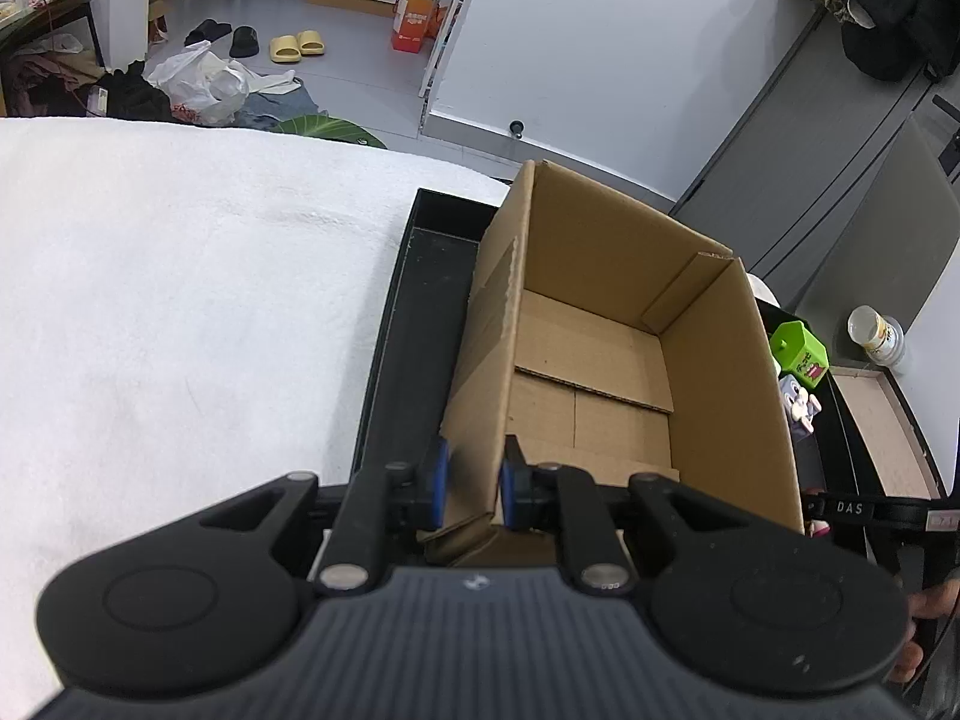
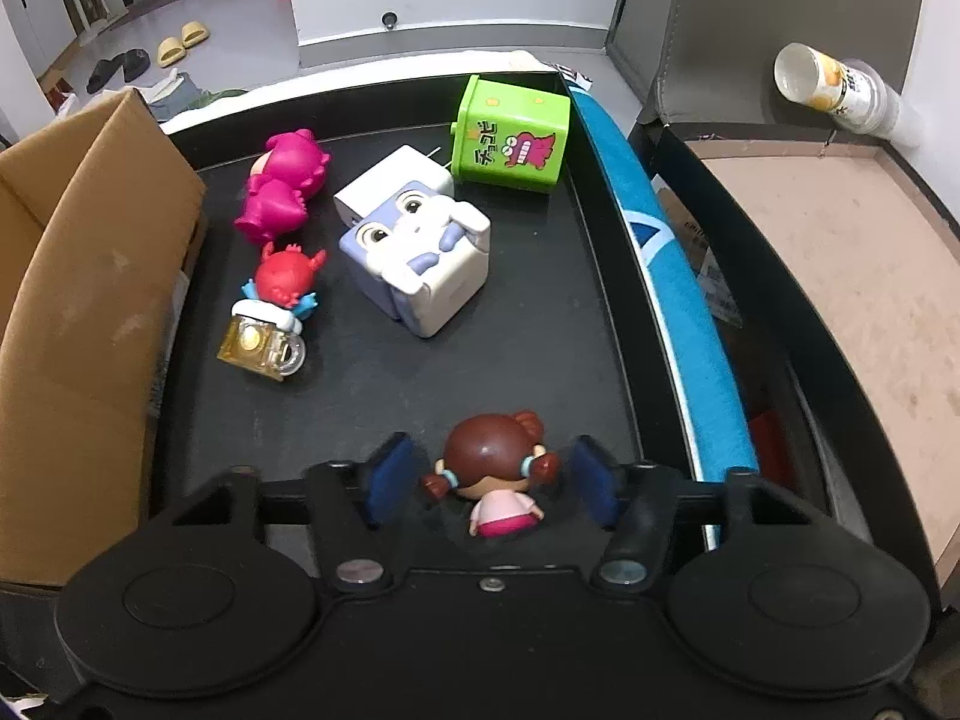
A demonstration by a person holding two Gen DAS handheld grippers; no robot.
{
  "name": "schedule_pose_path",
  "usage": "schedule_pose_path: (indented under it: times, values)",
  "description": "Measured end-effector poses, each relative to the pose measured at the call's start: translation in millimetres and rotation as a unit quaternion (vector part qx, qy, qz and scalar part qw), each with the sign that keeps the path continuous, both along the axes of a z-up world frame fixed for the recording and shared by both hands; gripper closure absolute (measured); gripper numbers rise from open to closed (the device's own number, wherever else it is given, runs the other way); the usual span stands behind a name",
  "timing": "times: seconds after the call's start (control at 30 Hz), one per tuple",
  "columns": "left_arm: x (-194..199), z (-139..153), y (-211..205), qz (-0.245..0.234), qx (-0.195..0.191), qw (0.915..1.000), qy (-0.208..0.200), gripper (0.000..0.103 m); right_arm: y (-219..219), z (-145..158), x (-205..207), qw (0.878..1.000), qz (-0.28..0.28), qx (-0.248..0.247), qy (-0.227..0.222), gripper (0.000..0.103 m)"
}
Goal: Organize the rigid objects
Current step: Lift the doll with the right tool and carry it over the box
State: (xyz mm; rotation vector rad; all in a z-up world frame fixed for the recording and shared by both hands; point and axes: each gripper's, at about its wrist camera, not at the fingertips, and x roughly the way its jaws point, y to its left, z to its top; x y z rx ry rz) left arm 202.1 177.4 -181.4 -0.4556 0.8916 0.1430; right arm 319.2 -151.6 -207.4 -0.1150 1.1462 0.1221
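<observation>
Figurines – four [image 2: 489,468]; cube toys – two [image 2: 420,264].

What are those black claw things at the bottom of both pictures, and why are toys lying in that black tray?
They are grabbers, each held by a person, with a camera on it looking along its two fingers. One picture comes from each.

In the left view, the left gripper is pinching the wall of an empty cardboard box, holding it.

In the right view, the right gripper sits around a little doll with brown hair. Its blue pads stand either side without touching, so nothing is grabbed yet.

In the black tray lie two pink figures, a red-headed figure, a white and purple cube toy and a green box. The toys probably go into the cardboard box.
</observation>
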Motion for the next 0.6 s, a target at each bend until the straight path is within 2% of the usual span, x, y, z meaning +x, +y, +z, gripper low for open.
schedule_pose_path:
  times: [0.2,0.6]
  values:
    - [0.0,-0.1,0.0,0.0,0.0,1.0,0.0,0.088,3.5,6.1,-6.0,1.0,0.017,-0.019,-0.011,0.058]
    - [-1.0,-0.7,-0.7,-0.001,0.0,1.0,0.0,0.088,17.9,58.9,-16.1,0.997,0.053,0.001,-0.056,0.058]
